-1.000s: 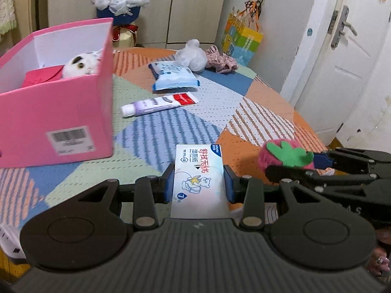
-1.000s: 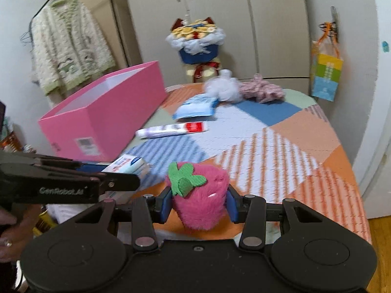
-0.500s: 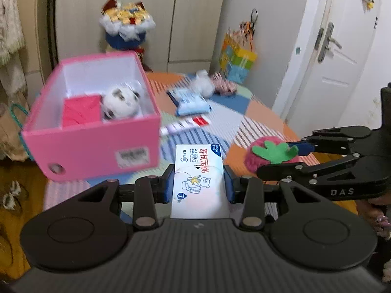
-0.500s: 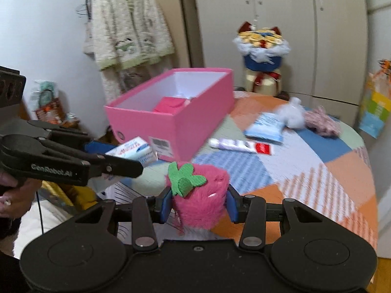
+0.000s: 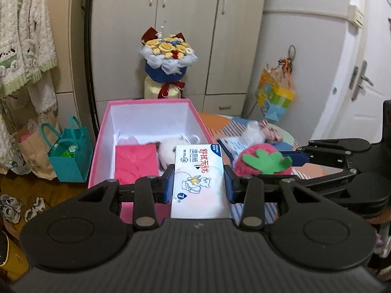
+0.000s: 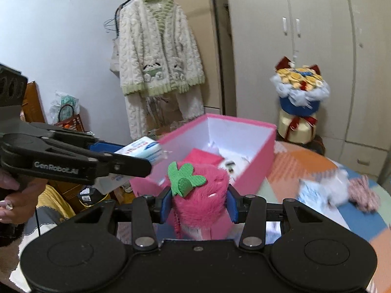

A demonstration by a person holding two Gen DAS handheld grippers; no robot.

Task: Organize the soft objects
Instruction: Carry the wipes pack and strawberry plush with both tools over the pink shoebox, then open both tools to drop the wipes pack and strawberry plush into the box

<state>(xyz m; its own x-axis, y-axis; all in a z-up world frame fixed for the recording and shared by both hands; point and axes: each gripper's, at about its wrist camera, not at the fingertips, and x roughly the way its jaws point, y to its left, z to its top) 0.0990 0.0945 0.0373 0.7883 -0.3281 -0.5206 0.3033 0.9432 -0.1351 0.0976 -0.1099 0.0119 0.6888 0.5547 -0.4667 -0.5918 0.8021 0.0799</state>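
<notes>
My left gripper is shut on a white and blue pack of wet wipes and holds it above the near edge of the pink box. My right gripper is shut on a pink plush strawberry with a green felt leaf, beside the box's near corner. Inside the box lie a red cloth and a white plush toy. The strawberry and right gripper also show to the right in the left wrist view. The left gripper shows in the right wrist view.
The box stands on a table with a patchwork cloth. On it lie a blue wipes pack, a white pouf and a pink scrunchie. A flower bouquet, a teal bag and a hanging cardigan stand beyond.
Both grippers have risen and swung left toward the pink box, carrying the wipes pack and the strawberry. The box's inside now faces both cameras more directly.
</notes>
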